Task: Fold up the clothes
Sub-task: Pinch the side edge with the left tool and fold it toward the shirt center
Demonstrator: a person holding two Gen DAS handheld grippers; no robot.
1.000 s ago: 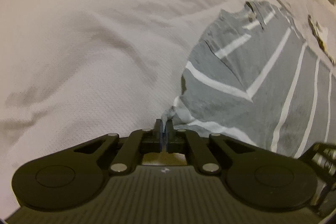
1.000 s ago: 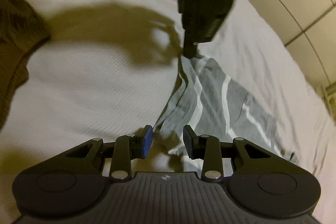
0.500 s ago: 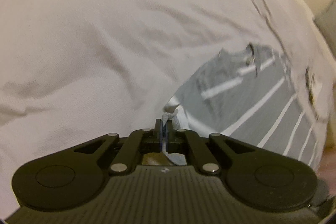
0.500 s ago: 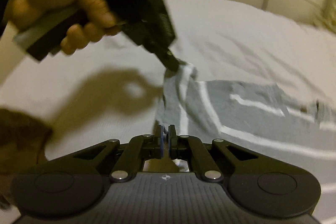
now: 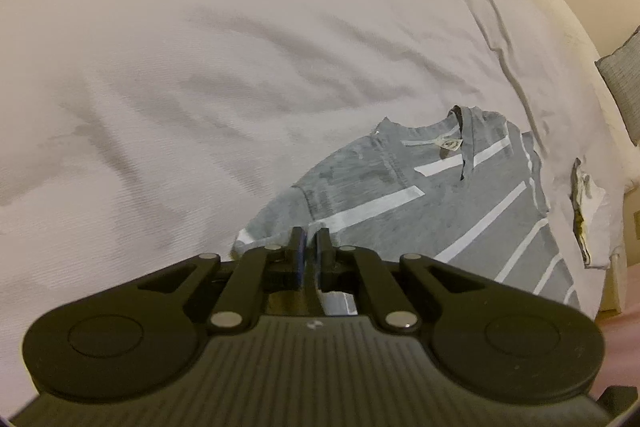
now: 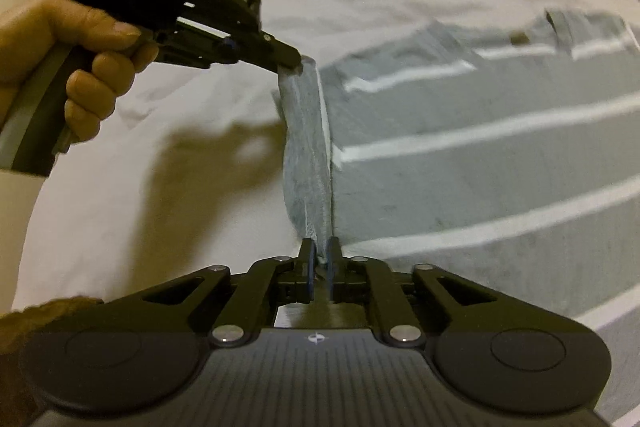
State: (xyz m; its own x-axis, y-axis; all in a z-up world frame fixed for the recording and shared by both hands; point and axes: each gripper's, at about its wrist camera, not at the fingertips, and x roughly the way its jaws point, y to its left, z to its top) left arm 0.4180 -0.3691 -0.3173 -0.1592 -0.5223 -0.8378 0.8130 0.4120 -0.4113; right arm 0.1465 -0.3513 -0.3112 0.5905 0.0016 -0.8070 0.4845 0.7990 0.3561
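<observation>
A grey T-shirt point(image 5: 440, 211) with white stripes lies spread on a white bedsheet point(image 5: 200, 67), collar toward the far side. My left gripper point(image 5: 310, 247) is shut on the sleeve end of the shirt. In the right wrist view the T-shirt point(image 6: 480, 131) fills the right half. My right gripper point(image 6: 320, 259) is shut on its near side edge. A hand point(image 6: 92, 67) holds the left gripper point(image 6: 294, 63) further along the same edge. A strip of grey cloth is lifted and stretched between the two grippers.
A grey pillow point(image 5: 624, 95) leans at the far right of the bed. A crumpled white and brown item point(image 5: 580, 203) lies near the bed's right edge. A brown knitted sleeve point(image 6: 24, 315) shows at the lower left. Open sheet stretches left of the shirt.
My right gripper, open a second ago, has shut on the shirt's edge. Both grippers have drawn the edge taut and the shirt now lies flatter.
</observation>
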